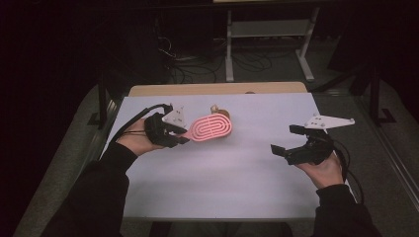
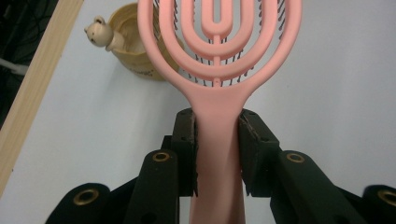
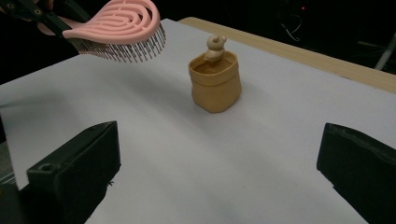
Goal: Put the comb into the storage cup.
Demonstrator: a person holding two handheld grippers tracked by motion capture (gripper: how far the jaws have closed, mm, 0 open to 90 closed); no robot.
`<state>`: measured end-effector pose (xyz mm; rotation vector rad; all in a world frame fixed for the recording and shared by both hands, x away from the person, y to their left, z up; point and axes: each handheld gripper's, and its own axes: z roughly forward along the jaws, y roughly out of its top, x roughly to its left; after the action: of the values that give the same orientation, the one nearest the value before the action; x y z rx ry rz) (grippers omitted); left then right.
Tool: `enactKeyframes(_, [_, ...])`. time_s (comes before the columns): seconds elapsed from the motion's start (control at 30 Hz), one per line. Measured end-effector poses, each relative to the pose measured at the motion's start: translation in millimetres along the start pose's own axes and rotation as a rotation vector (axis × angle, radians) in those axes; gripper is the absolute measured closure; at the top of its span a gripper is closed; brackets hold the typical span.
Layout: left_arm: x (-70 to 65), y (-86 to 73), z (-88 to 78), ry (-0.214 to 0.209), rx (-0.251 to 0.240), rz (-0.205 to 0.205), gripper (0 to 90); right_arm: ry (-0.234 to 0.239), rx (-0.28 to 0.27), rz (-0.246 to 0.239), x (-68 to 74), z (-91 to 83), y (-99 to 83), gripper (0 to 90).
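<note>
- Right now the left gripper [image 1: 174,134] has its jaws clamped on the handle of the pink brush [image 1: 211,127]; in the left gripper view the pads press both sides of the handle, w/ the head running straight out toward 12 o'clock.
- Brush is held above the desk [image 1: 237,187], bristles down (right gripper view), long axis pointing roughly 3 o'clock in the high view, handle at 9.
- Yellow pot [image 3: 215,86] w/ a small bear figure on its rim stands upright on the desk just past the brush head, about 1 o'clock from it in the high view; not touching, as far as I can tell.
- Right gripper [image 1: 289,143] hangs well apart at the 3 o'clock side, jaws spread wide, nothing btwn them.
- Judgement: if the brush is going into the pot, the left hand is much nearer; the head must tip down and swing toward the pot mouth, which looks narrow vs. the head, so handle-first may fit better.
</note>
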<state>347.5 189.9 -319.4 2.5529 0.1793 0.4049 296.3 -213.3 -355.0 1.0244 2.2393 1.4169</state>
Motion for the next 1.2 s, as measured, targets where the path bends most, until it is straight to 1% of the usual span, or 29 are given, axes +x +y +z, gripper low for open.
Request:
enactKeyframes(0.07, [-0.7, 3.1, -2.6, -0.001, -0.012, 0.006, 69.6, 0.015, 0.003, 0.0, 1.4, 1.0, 5.5, 0.0])
enactKeyframes(0.2, [-0.6, 8.3, -5.7, 0.013, -0.014, 0.014, 69.6, 0.042, 0.008, 0.0, 3.6, 4.8, 16.0, 0.0])
enactKeyframes(0.33, [-0.3, 12.2, -8.6, 0.021, -0.024, 0.019, 69.6, 0.06, 0.013, 0.0, 5.3, 9.1, 24.8, 0.0])
enactKeyframes(0.4, [-0.6, 14.1, -9.5, 0.029, -0.028, 0.027, 69.6, 0.068, 0.014, 0.002, 6.1, 11.5, 28.9, 0.0])
enactKeyframes(0.57, [-0.8, 18.6, -10.7, 0.031, -0.034, 0.032, 69.6, 0.088, 0.024, -0.004, 10.1, 17.5, 41.2, 0.0])
enactKeyframes(0.7, [-3.1, 22.4, -12.1, 0.037, -0.041, 0.048, 69.6, 0.101, 0.038, -0.007, 12.6, 23.4, 49.8, 0.0])
enactKeyframes(0.83, [-4.9, 25.9, -13.7, 0.045, -0.051, 0.056, 69.6, 0.11, 0.064, 0.003, 12.7, 31.8, 56.7, 0.0])
enactKeyframes(1.03, [-6.4, 29.9, -15.7, 0.053, -0.061, 0.064, 69.6, 0.138, 0.068, 0.019, 14.6, 38.9, 66.9, 0.0])
enactKeyframes(1.1, [-7.6, 30.8, -15.1, 0.053, -0.068, 0.059, 69.6, 0.146, 0.068, 0.027, 14.4, 40.1, 69.7, 0.9])
enactKeyframes(1.2, [-8.4, 32.7, -14.1, 0.053, -0.069, 0.067, 69.6, 0.157, 0.071, 0.051, 12.6, 41.7, 75.0, 3.1])
